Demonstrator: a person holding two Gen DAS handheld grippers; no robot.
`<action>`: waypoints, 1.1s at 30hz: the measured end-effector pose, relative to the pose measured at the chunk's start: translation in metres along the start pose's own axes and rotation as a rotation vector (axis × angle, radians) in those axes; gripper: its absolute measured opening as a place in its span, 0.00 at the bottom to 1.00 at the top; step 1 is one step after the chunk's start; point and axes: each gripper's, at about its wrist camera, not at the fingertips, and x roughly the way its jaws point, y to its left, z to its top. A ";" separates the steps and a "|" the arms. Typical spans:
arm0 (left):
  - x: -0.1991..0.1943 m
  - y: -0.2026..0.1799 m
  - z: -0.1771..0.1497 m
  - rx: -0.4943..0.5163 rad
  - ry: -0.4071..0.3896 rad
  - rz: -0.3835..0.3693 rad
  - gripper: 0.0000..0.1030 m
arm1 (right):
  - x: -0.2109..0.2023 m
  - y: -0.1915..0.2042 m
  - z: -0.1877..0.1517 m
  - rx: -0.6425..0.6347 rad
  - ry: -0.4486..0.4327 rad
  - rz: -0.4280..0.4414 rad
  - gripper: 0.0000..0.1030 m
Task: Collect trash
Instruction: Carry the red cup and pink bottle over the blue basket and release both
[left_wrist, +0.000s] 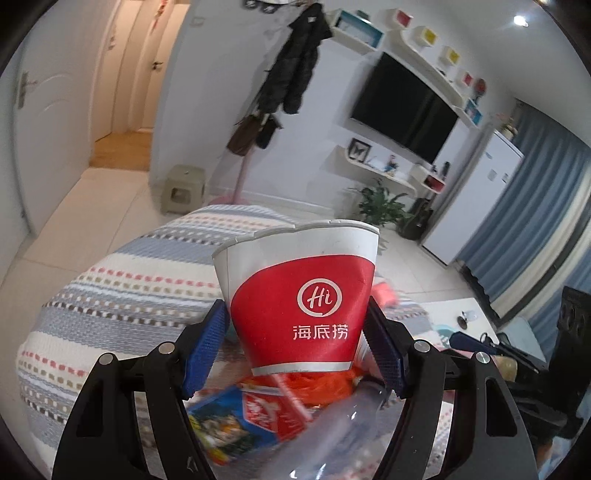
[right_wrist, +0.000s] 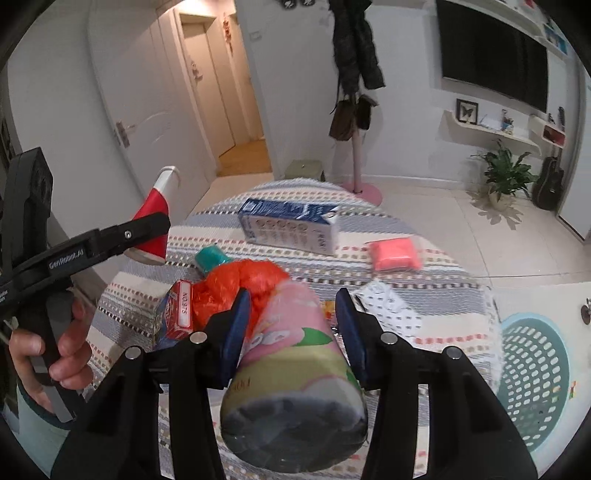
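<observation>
Now the left gripper (left_wrist: 295, 354) fingers clench a red-and-white paper cup (left_wrist: 299, 295). Right gripper (right_wrist: 291, 332) fingers grasp a pink-labelled plastic bottle (right_wrist: 295, 373), base toward the camera; the perforated teal basket (right_wrist: 532, 384) lies just right, nearer this hand.

Striped cloth table (right_wrist: 424, 266): blue carton (right_wrist: 288, 227), pink packet (right_wrist: 395, 254).

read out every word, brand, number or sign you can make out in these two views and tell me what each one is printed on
"Hi" and "海底捞": on the red and white paper cup held in the left gripper.
"GenRobot.AI": on the black arm of the left gripper, in the right wrist view.
"NO.975", uncertain: on the red carton.
Too blurred to read: the pink-labelled plastic bottle in the right gripper, the blue and white carton.
</observation>
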 end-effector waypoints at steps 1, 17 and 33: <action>-0.001 -0.009 -0.001 0.013 -0.002 -0.004 0.68 | -0.005 -0.005 -0.002 0.005 0.007 -0.003 0.43; 0.002 -0.065 -0.031 0.116 0.025 -0.059 0.69 | -0.024 -0.032 -0.117 0.026 0.176 -0.026 0.32; 0.014 -0.070 -0.043 0.120 0.061 -0.071 0.69 | 0.023 -0.037 -0.114 0.088 0.349 0.111 0.44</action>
